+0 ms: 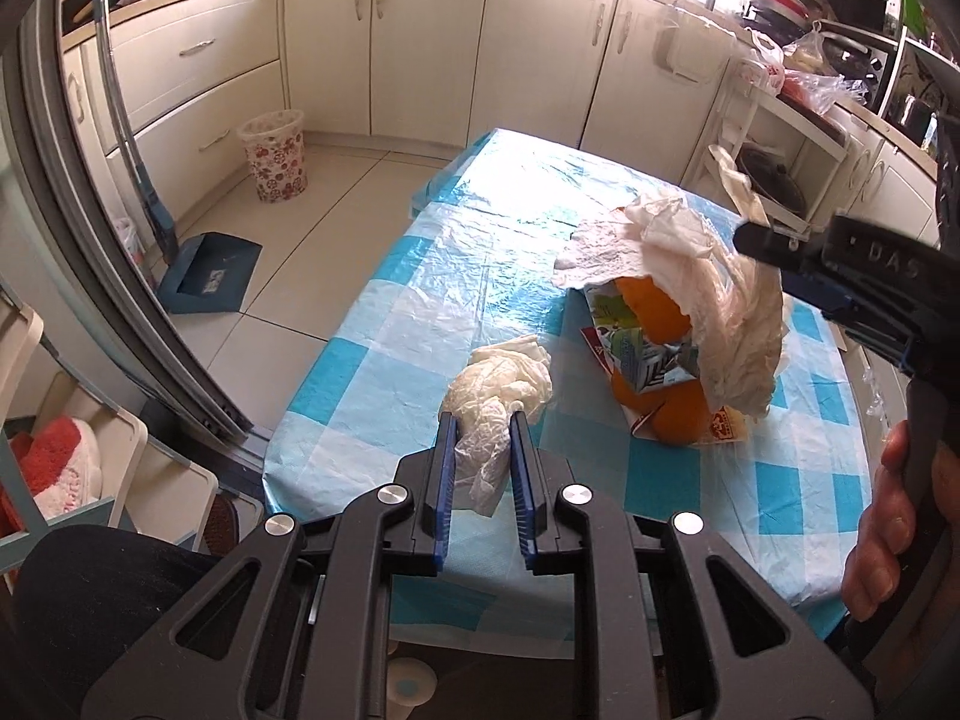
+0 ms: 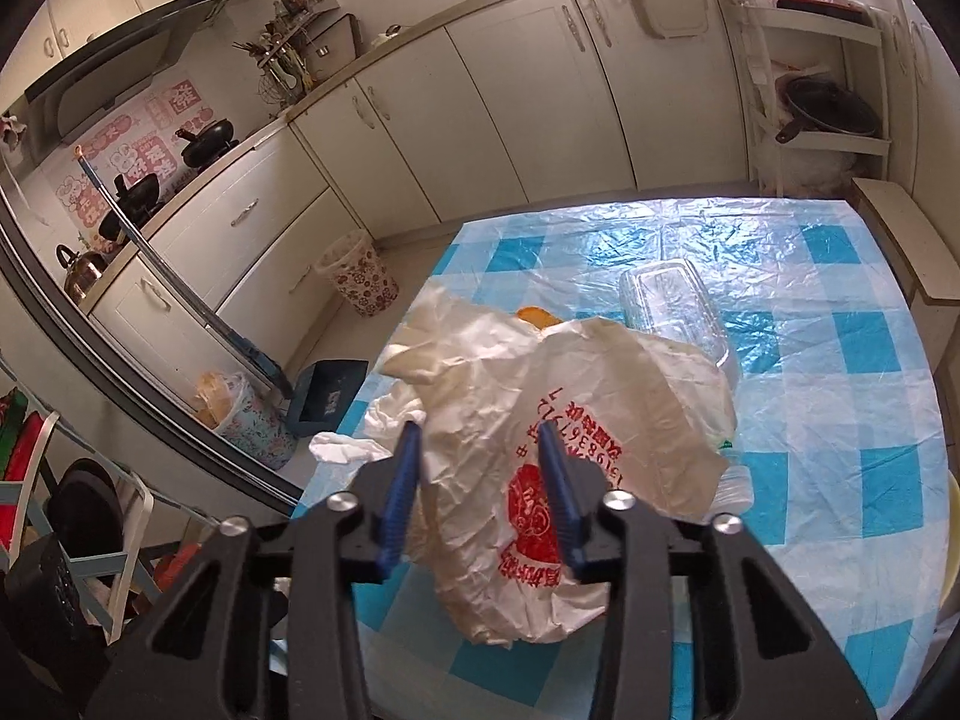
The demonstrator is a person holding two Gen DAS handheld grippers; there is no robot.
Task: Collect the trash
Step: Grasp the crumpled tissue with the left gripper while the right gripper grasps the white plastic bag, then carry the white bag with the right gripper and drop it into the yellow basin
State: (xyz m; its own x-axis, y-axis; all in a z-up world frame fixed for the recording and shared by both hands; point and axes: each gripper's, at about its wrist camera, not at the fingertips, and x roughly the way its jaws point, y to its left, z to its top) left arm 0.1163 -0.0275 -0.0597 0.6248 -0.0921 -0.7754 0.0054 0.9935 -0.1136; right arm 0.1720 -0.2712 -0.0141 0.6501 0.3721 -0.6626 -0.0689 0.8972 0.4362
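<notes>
In the left wrist view my left gripper (image 1: 483,420) is shut on a crumpled white plastic wrapper (image 1: 498,396) above the blue-checked table (image 1: 384,324). Beyond it stands a pile: oranges (image 1: 654,312), a printed carton (image 1: 636,348) and a crumpled white bag (image 1: 738,312). My right gripper (image 1: 750,240) reaches in from the right at the bag's top. In the right wrist view my right gripper (image 2: 480,438) has its fingers around the white bag with red print (image 2: 540,420); the bag fills the gap between them. A clear plastic tray (image 2: 672,300) lies behind.
A floral waste bin (image 1: 273,156) stands on the floor by the cabinets, also seen in the right wrist view (image 2: 360,273). A blue dustpan (image 1: 210,273) leans near a broom. A second lined bin (image 2: 246,414) stands by the doorframe. White cabinets (image 1: 540,48) line the far wall.
</notes>
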